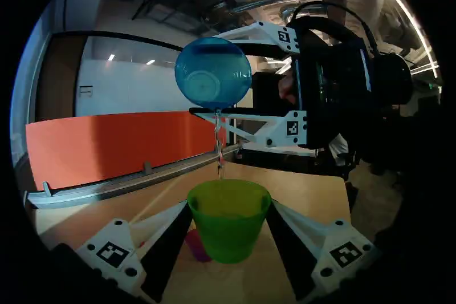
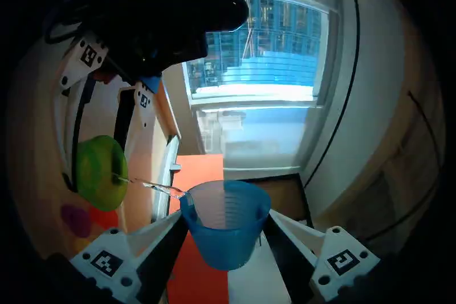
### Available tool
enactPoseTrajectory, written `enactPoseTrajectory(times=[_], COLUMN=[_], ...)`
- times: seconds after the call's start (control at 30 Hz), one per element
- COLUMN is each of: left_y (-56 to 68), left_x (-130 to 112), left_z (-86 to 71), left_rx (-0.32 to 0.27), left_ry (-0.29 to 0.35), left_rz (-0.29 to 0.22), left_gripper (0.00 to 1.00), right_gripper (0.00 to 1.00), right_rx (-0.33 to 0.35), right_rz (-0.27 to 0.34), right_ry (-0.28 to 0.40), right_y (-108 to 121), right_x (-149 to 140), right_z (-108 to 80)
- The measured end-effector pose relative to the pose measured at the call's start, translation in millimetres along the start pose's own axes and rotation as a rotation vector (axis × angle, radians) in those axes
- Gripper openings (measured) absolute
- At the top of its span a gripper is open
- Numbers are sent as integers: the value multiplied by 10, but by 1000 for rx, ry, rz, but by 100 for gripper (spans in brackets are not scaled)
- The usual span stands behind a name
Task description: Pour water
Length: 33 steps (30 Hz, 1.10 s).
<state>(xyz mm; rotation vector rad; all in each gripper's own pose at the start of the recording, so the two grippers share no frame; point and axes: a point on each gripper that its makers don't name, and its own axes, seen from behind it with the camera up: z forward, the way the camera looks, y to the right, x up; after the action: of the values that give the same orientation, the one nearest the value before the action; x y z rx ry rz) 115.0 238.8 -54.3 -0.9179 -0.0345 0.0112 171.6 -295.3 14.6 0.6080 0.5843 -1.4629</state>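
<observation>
— Nearest, bottom centre: the green cup [image 1: 229, 221], pinched upright between the left gripper [image 1: 228, 208] jaws.
— The blue cup [image 1: 212, 73] above it, tipped, clamped in the right gripper [image 2: 226, 214] jaws, water [image 1: 218, 150] trickling into the green.

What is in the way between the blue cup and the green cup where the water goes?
Nothing that I can see. The tipped blue cup hangs above the green cup, and a thin stream of water falls through open air straight into it.

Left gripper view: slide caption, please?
Right hand-held gripper tips the blue cup, streaming water into the green cup in the left hand-held gripper.
</observation>
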Motion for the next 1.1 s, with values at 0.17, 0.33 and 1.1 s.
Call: enactPoseTrajectory(times=[0.17, 0.33, 1.1], left_y=[-3, -11, -45], left_x=[13, 13, 43], left_z=[0, -1, -6], left_rx=[1, 3, 12], left_ry=[3, 4, 14], left_rz=[0, 0, -4], left_gripper=[86, 86, 86], right_gripper=[87, 88, 87], right_rx=[-1, -4, -4], right_rz=[-41, -77, -4], right_ry=[-5, -12, 3], right_y=[-2, -5, 7], right_x=[23, 39, 46], right_z=[13, 31, -5])
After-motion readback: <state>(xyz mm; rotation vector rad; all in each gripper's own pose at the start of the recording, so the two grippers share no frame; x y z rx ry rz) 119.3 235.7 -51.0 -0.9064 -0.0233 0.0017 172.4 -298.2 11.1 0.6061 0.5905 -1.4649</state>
